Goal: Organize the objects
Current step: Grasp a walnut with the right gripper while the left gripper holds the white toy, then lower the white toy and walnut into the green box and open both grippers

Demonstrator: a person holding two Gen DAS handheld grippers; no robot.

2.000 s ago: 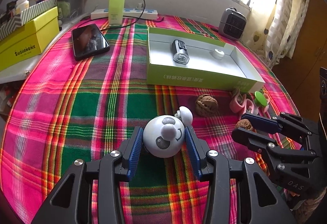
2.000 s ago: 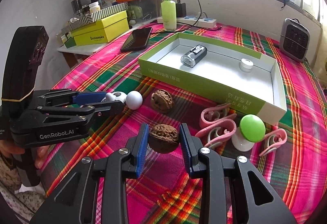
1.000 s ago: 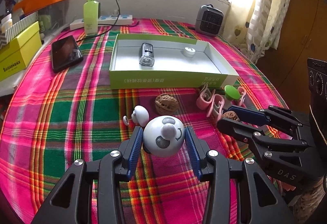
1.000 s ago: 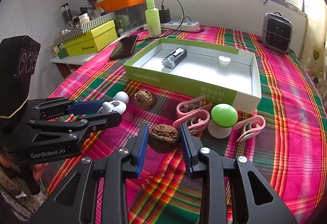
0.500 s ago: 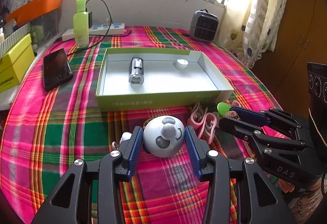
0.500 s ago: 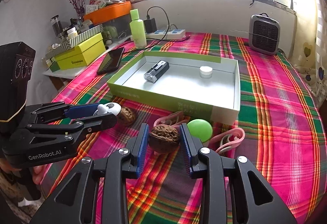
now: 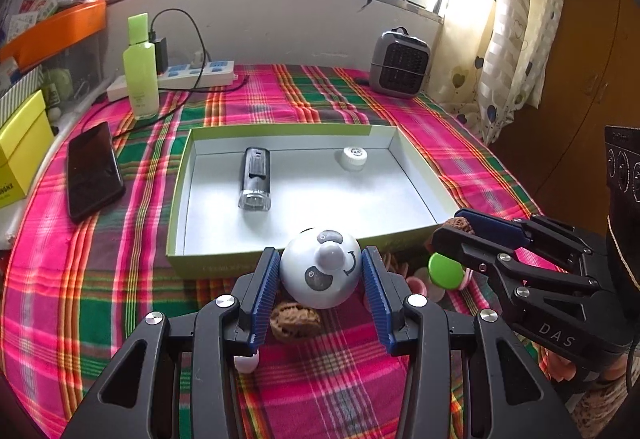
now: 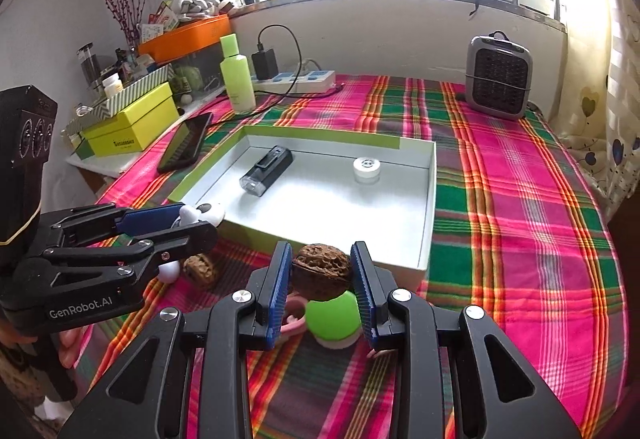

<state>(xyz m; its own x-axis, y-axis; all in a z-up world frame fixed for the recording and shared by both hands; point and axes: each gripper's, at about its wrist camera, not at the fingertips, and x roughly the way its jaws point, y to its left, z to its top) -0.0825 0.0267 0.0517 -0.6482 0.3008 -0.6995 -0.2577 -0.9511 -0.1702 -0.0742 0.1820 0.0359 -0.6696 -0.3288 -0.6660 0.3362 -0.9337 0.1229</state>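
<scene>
Two hand-held grippers, panda ball (image 7: 320, 267) left, walnut (image 8: 322, 270) right.

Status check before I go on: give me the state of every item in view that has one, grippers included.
Left gripper: shut on the white round panda-face toy, held above the cloth.
Right gripper: shut on a brown walnut, lifted.
Green shallow open box: lidless, holding two items.
Black-and-clear cylinder device: lying on its side in the box.
White round cap: flat in the box.
Second brown walnut: resting on the cloth.
Black phone: screen dark.
</scene>
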